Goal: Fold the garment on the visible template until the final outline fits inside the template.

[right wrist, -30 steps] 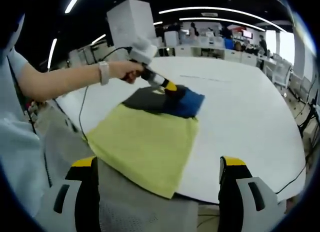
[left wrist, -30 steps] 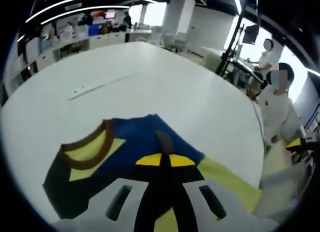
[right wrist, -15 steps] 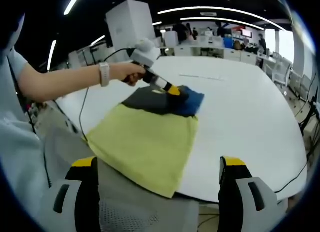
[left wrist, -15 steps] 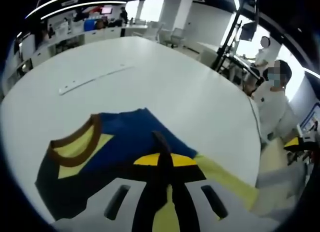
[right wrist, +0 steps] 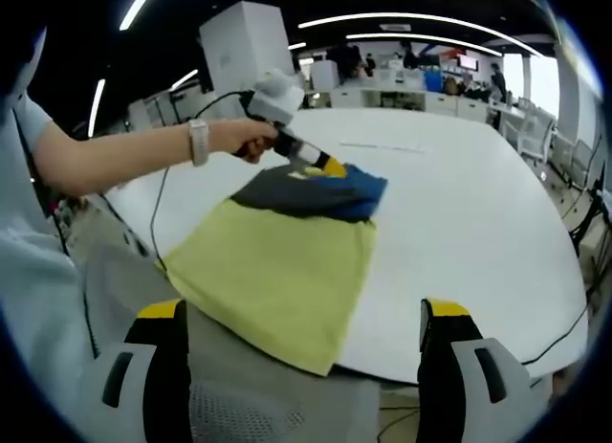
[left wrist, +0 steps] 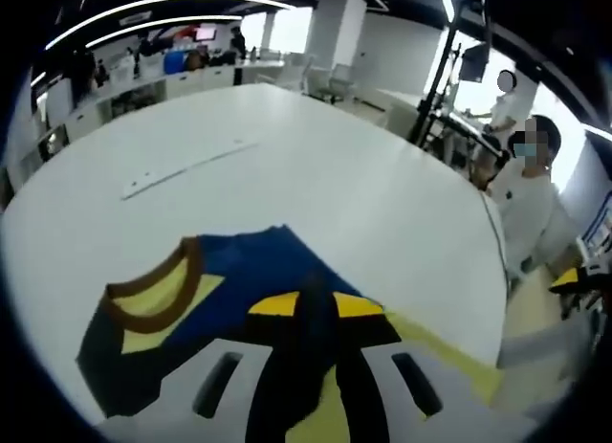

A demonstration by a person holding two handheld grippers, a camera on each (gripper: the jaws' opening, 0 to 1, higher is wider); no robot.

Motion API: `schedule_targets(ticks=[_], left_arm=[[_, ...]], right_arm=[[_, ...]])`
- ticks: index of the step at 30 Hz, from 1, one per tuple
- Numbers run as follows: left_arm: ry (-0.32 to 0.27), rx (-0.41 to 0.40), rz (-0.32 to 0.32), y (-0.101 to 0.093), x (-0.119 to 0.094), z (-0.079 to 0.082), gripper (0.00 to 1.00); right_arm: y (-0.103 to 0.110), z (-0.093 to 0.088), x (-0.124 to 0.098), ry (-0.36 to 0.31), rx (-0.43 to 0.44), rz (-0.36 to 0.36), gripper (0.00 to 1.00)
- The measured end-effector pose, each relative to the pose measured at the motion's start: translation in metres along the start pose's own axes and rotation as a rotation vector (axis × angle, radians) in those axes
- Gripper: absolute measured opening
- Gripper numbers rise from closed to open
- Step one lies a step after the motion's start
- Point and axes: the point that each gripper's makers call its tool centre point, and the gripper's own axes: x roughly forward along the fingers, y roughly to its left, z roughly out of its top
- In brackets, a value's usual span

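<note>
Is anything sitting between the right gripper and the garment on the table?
Nothing visible. The right gripper hangs open over the near table edge, and the garment lies directly ahead of it. The left gripper is shut on the garment's far end.

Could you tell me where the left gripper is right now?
In the right gripper view, the left gripper sits upper centre, at the shirt's blue far end.

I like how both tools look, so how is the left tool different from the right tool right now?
The left tool is shut on the shirt; the right tool is open and holds nothing. The left tool reaches over the white table; the right tool hangs near the table's edge. Both have yellow and black tips.
</note>
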Motion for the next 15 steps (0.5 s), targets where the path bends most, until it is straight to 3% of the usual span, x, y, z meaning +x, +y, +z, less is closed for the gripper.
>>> schedule_targets(ticks=[7, 15], left_arm=[[0.043, -0.017, 0.037, 0.020, -0.005, -0.021, 0.14], [0.100, -0.032, 0.079, 0.037, -0.005, -0.047, 0.11]], right_arm=[[0.001, -0.001, 0.002, 0.006, 0.003, 0.004, 1.00], [0.001, 0.000, 0.004, 0.010, 0.001, 0.008, 1.00]])
